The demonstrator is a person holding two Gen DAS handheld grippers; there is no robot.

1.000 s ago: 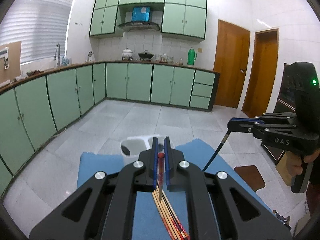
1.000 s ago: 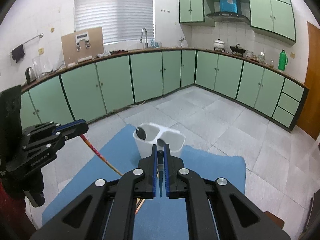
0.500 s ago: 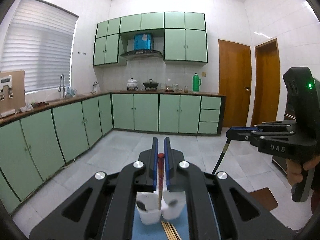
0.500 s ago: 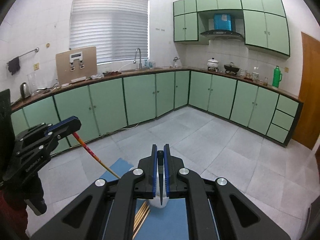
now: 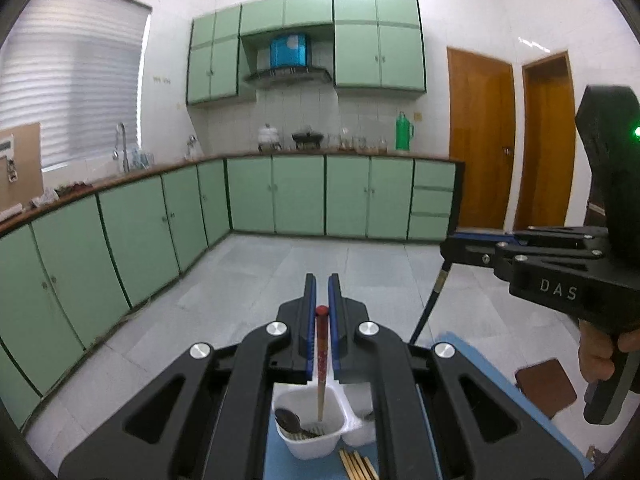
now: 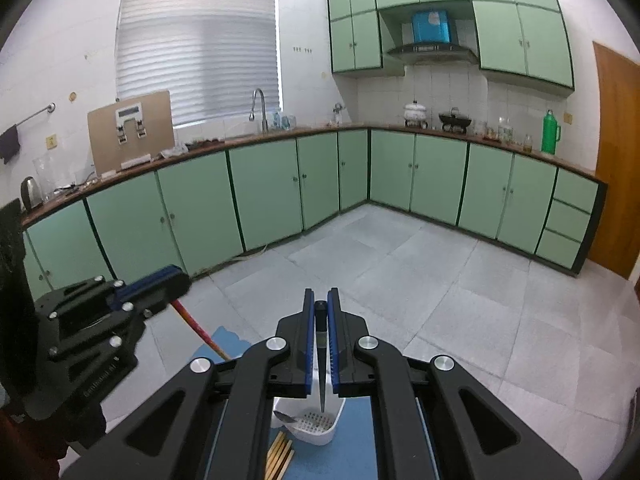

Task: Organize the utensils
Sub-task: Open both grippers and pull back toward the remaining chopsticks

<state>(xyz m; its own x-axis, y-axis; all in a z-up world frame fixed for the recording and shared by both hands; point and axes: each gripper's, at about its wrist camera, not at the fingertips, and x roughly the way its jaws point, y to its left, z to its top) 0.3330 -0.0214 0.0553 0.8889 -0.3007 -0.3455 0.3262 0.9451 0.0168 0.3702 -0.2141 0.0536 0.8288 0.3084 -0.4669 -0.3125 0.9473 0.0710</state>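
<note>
My left gripper (image 5: 322,292) is shut on a red-topped chopstick (image 5: 321,354) that hangs down over the left compartment of a white two-compartment holder (image 5: 310,440). A dark spoon (image 5: 288,420) lies in that compartment. My right gripper (image 6: 321,306) is shut on a black chopstick (image 6: 321,354) that points down over the holder's other compartment (image 6: 316,426). Several wooden chopsticks (image 5: 356,466) lie on the blue mat (image 5: 472,356) in front of the holder. Each gripper shows in the other's view: the right one (image 5: 452,246), the left one (image 6: 176,280).
The blue mat covers a small table with its far edge just past the holder. Beyond is grey tiled floor (image 6: 400,264), green cabinets (image 5: 280,196) along the walls, and a brown stool (image 5: 544,386) to the right.
Both grippers have risen and then tilted down, so the holder now sits under each held chopstick. Both stay shut on their chopsticks.
</note>
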